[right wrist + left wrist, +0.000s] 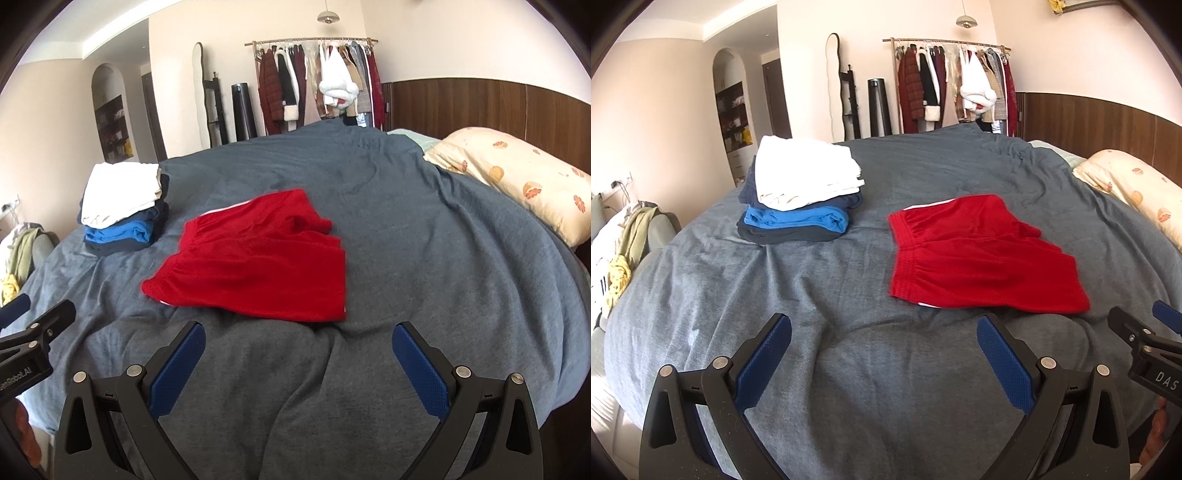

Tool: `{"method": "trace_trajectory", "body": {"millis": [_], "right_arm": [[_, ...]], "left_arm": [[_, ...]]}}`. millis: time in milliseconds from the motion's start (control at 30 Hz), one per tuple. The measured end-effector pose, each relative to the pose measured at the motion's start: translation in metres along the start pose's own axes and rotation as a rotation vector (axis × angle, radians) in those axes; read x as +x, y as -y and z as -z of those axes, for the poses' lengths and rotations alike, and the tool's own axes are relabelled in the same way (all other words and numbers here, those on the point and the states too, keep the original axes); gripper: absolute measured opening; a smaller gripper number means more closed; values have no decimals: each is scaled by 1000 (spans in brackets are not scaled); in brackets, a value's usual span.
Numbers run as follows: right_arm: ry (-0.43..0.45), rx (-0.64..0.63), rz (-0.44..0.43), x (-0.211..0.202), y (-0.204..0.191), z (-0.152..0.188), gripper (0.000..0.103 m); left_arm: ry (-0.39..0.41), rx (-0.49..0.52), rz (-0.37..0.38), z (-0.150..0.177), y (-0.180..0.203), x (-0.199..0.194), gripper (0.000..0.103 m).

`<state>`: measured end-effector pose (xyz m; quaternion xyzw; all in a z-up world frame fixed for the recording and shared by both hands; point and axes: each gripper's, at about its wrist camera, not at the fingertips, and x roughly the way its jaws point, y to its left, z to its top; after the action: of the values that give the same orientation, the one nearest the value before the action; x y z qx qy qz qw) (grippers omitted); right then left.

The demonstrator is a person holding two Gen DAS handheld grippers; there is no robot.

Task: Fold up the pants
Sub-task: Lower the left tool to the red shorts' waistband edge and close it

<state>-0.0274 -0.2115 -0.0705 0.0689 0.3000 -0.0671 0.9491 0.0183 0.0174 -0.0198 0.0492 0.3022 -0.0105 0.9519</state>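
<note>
Left gripper (884, 332) stands wide open over bare grey duvet (849, 387), holding and touching nothing. In its view the red shorts (982, 258) lie flat just ahead and to the right, waistband toward the left, legs running right, so the long axis goes across the bed. A stack (801, 199) of folded clothes, white on top, sits apart to their left; a pillow (1137, 192) lies at far right. The right gripper's tip (1145, 332) shows at the right edge.

Right gripper (297, 334) is likewise spread wide and empty above the duvet (443, 295). Here the shorts (258, 258) lie straight ahead, nothing between, with the stack (122, 206) beyond their left and the pillow (517, 177) well right.
</note>
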Motion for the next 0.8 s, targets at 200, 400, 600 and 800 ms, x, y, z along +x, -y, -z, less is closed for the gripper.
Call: {"method": "trace_trajectory", "body": {"millis": [200,400,600,800], "right_arm": [[-23,49,18,23,7,0,102],[-41,105,45,49,16,-3,98],[-101,149,32,82,23,-5,90],[-142,191,34,109,29,-6,80]], "left_arm": [[-8,-20,10,-4,-10,27,91],[-52,13,16,-8,-9,66,79],[-86,38,37,-12,-2,98,67],[-131,24,63,-14,-1,132,57]]}}
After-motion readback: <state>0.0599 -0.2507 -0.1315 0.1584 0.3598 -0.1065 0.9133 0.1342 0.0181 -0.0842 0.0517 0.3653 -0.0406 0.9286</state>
